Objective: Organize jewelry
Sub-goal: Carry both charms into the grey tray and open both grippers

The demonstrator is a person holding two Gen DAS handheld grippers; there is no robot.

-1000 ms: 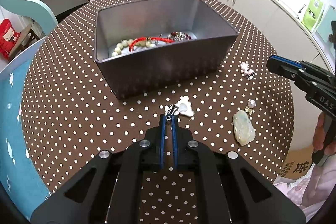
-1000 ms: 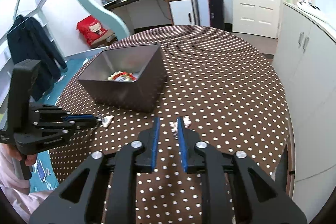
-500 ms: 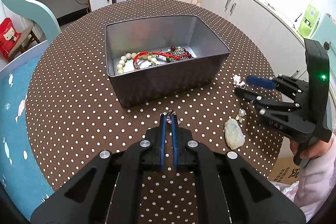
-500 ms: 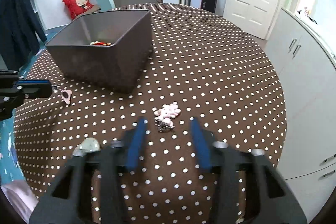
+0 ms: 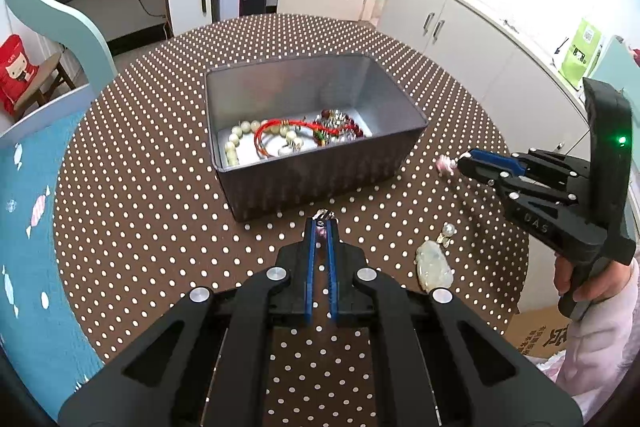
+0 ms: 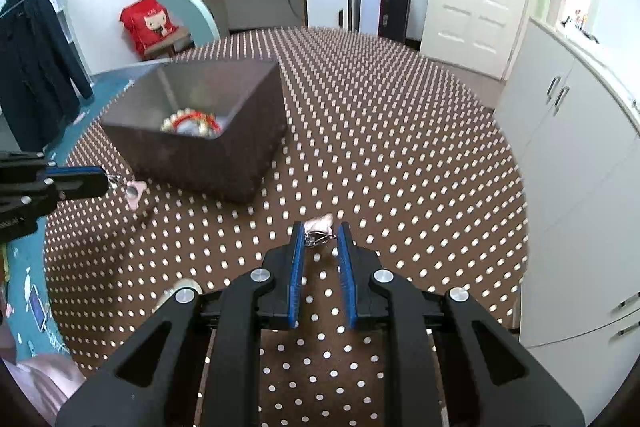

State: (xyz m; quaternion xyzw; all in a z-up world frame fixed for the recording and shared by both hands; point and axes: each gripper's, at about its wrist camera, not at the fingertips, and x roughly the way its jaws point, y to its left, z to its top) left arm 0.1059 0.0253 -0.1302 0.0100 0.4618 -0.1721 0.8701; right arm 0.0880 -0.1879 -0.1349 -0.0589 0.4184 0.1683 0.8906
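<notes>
- Bead bracelets and a red cord [image 5: 280, 131] are already lying inside the grey metal box [image 5: 320, 183].
- The left hand-held gripper [image 5: 320, 227] is pinching a small pink charm [image 6: 132, 191], hanging clear of the brown dotted counter [image 5: 152, 227].
- The right hand-held gripper [image 6: 320, 233], jaws just narrowing, is closing on a small pink figurine charm [image 6: 318, 227].
- A pale jade pendant [image 5: 434, 265] and a pearl earring [image 5: 447, 231] are waiting on the counter.

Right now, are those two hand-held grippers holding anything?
Left hand-held gripper pinches the white charm by its metal clasp. Right hand-held gripper grips the pink charm's clasp.

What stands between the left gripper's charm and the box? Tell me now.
Only the box's near wall. The left gripper holds the pink charm just short of that wall, below its rim, so it must be lifted over. Nothing else visible stands between them.
</notes>
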